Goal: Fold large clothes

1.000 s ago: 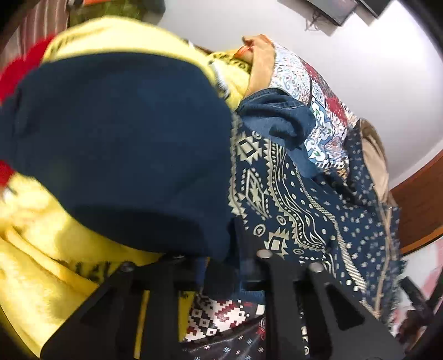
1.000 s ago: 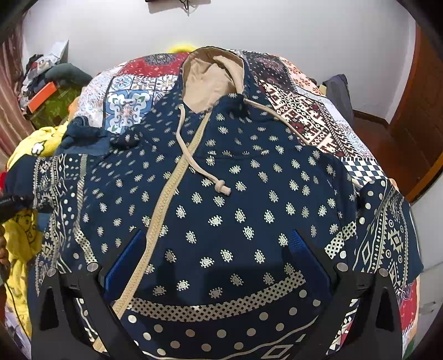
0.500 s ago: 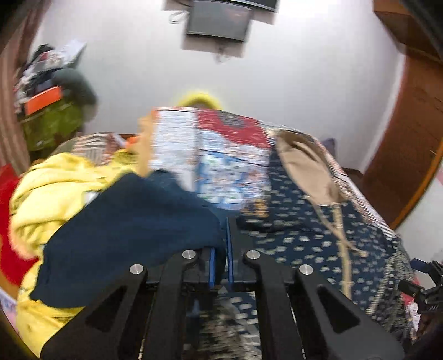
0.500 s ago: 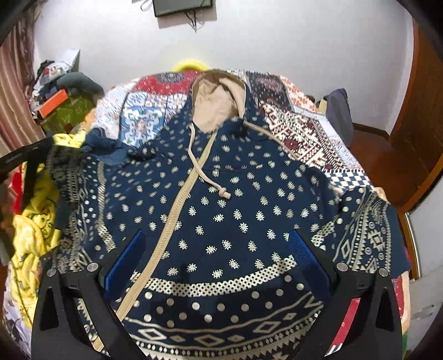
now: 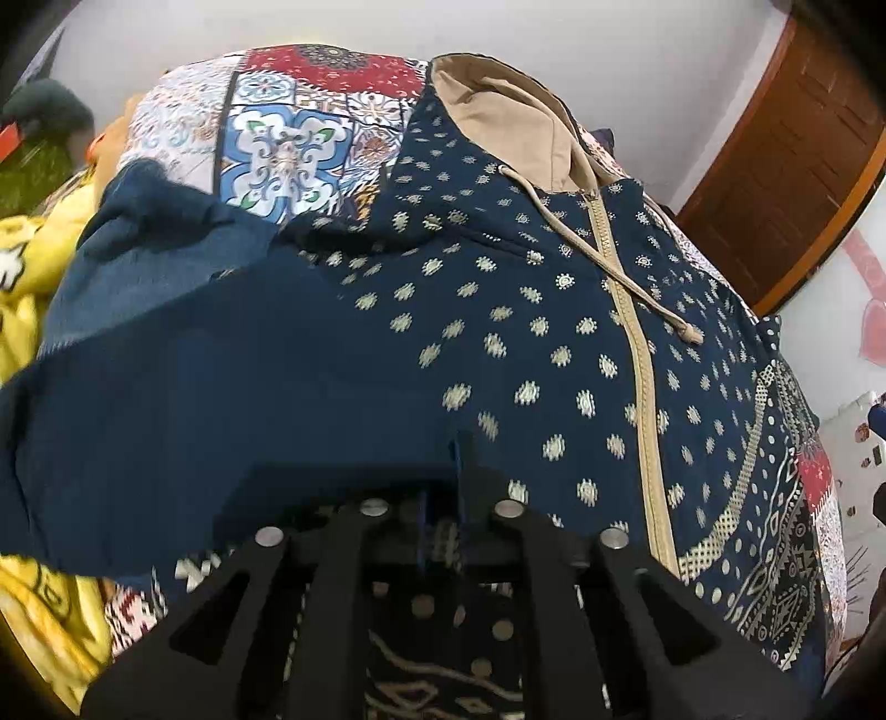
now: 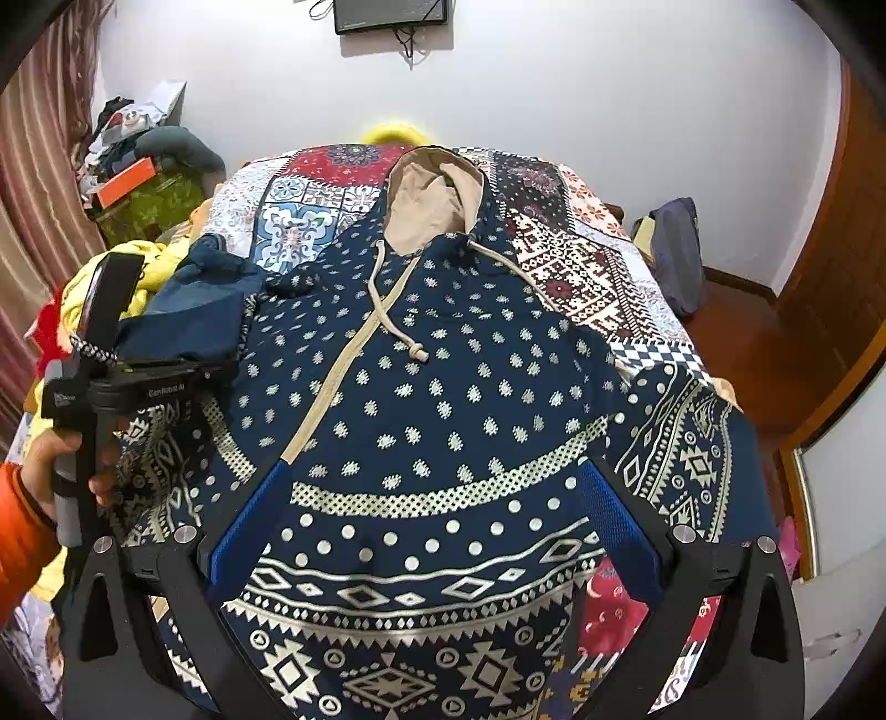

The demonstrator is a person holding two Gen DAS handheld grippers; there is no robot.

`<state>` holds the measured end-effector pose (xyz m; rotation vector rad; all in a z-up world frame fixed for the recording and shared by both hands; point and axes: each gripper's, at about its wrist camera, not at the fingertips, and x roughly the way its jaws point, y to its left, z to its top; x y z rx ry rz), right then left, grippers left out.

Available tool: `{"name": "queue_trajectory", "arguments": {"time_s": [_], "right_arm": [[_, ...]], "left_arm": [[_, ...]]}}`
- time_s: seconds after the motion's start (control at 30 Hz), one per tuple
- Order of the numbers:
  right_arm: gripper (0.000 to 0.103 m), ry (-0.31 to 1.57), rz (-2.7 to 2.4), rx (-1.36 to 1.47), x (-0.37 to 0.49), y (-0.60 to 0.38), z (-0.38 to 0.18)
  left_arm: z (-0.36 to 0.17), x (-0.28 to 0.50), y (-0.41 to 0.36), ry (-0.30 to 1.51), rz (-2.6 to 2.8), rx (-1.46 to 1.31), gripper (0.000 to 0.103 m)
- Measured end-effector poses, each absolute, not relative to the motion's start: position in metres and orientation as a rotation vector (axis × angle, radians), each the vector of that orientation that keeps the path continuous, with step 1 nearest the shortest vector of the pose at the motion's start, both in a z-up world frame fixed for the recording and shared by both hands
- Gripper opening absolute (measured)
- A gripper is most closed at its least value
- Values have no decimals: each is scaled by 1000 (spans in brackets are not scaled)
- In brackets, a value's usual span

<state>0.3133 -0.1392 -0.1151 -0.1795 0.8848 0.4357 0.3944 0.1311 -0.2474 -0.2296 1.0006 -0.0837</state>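
Note:
A navy hoodie point(image 6: 443, 399) with cream dots, a tan hood and a tan zip lies face up on the bed. In the left wrist view its left sleeve point(image 5: 221, 387) drapes inside out over my left gripper point(image 5: 443, 476). The jaws stand close together and are opening, with sleeve cloth still pinched between them. The right wrist view shows that gripper point(image 6: 216, 360) at the hoodie's left edge, held by a hand point(image 6: 55, 459) in an orange sleeve. My right gripper point(image 6: 434, 471) hovers open above the patterned hem, gripping nothing.
A patchwork quilt point(image 6: 581, 266) covers the bed. A heap of yellow and red clothes point(image 6: 149, 266) lies off its left side. A dark bag point(image 6: 675, 249) sits at the right by a wooden door point(image 5: 786, 166). A screen point(image 6: 390, 14) hangs on the far wall.
My left gripper has carried the sleeve from beside the yellow heap rightward onto the hoodie's body. The right gripper has pulled back and up a little, still open.

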Motion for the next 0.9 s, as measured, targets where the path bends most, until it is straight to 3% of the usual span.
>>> {"name": "queue_trajectory", "arguments": {"time_s": [0.03, 0.07, 0.13, 0.37, 0.8, 0.9], "right_arm": [[101, 884, 438, -177, 311, -140, -114], [101, 882, 439, -177, 310, -139, -114], [101, 878, 441, -179, 309, -136, -113], [101, 872, 462, -179, 303, -126, -111], [101, 908, 460, -225, 303, -111, -124], [101, 924, 452, -226, 304, -110, -129]], "left_arm": [[-246, 390, 133, 1002, -86, -241, 20], [-243, 383, 138, 1006, -93, -267, 36], [-237, 368, 147, 997, -90, -307, 54], [-222, 315, 205, 932, 53, -372, 59], [-281, 286, 331, 973, 221, -703, 59], [-284, 292, 342, 946, 253, -735, 47]]}}
